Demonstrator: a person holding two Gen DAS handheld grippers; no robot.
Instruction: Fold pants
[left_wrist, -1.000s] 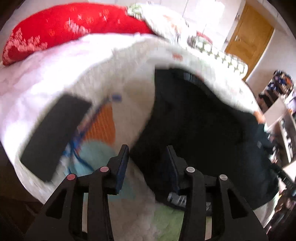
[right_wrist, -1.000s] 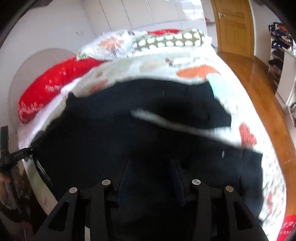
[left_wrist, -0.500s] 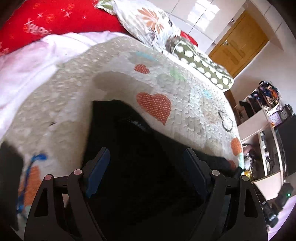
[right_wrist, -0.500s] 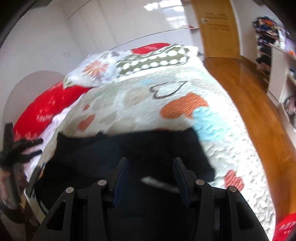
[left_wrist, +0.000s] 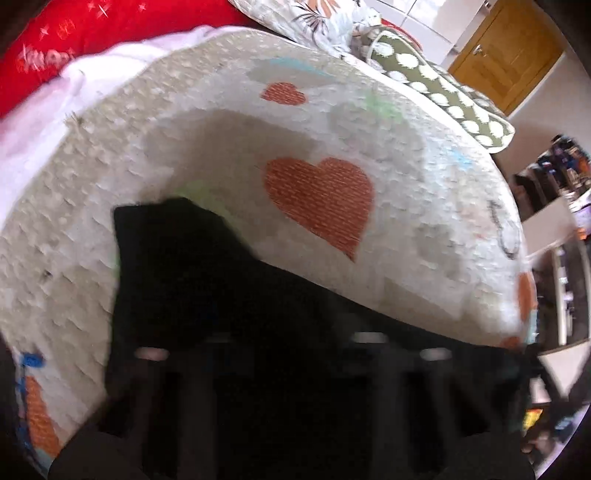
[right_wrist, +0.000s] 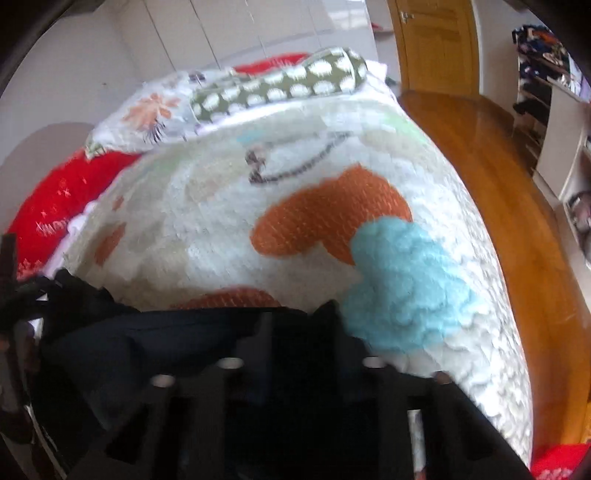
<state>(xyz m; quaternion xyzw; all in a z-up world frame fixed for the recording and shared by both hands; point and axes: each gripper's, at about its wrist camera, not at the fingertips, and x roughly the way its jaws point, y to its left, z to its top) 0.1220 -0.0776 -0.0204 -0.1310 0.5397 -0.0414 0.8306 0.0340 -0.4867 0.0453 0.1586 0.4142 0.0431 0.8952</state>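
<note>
The dark pants (left_wrist: 207, 280) lie on the quilted bed cover (left_wrist: 424, 206), filling the lower part of the left wrist view; one corner reaches up at the left. My left gripper (left_wrist: 291, 332) is low over the dark cloth, blurred and dark against it, so its jaws cannot be made out. In the right wrist view the pants (right_wrist: 155, 343) lie along the bottom. My right gripper (right_wrist: 299, 332) sits over their far edge; its fingers blend with the cloth.
The bed cover (right_wrist: 332, 229) has orange hearts and a blue patch. Pillows (right_wrist: 280, 88) and a red cushion (right_wrist: 55, 206) lie at the head. Wooden floor (right_wrist: 517, 192), a door and shelves are to the right of the bed.
Both grippers have moved forward and down toward the pants' far edge. The views now show more of the bed cover. The left gripper's jaws, wide apart half a second ago, are now lost in blur.
</note>
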